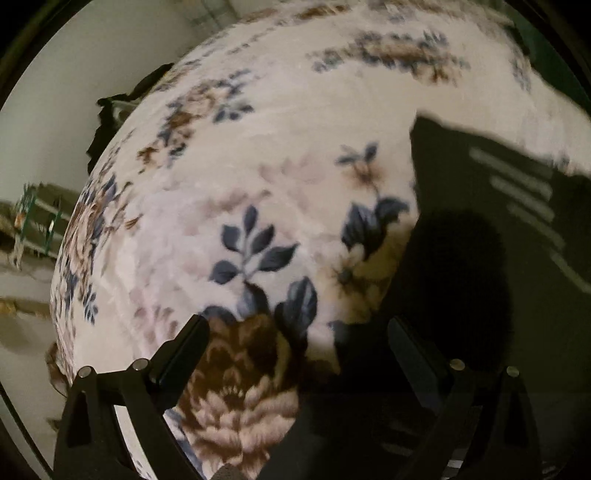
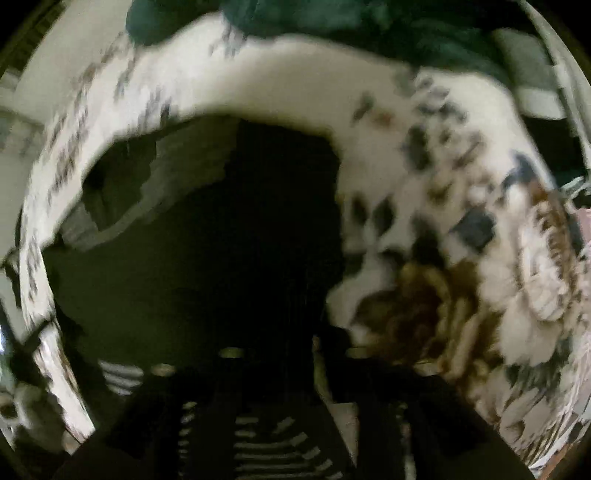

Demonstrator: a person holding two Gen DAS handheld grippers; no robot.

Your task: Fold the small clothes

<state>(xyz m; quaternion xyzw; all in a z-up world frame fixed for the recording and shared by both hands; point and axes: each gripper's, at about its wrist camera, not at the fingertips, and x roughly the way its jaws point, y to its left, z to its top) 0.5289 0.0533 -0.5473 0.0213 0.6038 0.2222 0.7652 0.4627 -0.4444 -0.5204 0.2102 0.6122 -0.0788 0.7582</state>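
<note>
Left gripper point(image 1: 295, 332): jaws spread wide, nothing held between them, hovering over the floral blanket point(image 1: 258, 166). Dark striped garment point(image 1: 480, 229) is laid on the blanket ahead and to the right of the left gripper, reaching under its right finger point(image 1: 413, 354); its grey stripes run diagonally up-left to down-right. Long axis cannot be told; edges are cut off. Right gripper point(image 2: 280, 369): view heavily blurred, same striped fabric point(image 2: 258, 435) seen right at the fingers, jaw state cannot be told. Green cloth point(image 2: 369, 26) is seen beyond it.
</note>
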